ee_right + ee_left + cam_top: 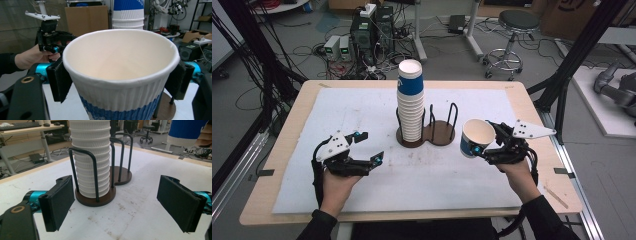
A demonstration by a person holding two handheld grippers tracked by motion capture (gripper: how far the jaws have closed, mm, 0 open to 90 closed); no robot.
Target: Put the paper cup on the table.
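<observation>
A tall stack of white and blue ribbed paper cups [410, 102] stands in the left bay of a brown two-bay wire cup holder [439, 134]; the right bay is empty. My right gripper [482, 140] is shut on a single paper cup [475, 137], tilted with its mouth towards the camera, just right of the holder. In the right gripper view the pads [59, 80] press both sides of that cup [120, 97]. My left gripper [371, 147] stands open and empty, left of the holder. The left gripper view has the stack [91, 157] straight ahead of the gripper [120, 203].
A white mat [362, 107] covers most of the wooden table [294, 117]. Beyond the far edge lie cables, computer boxes [362, 30] and a stool [512, 35]. Black frame posts rise at both sides.
</observation>
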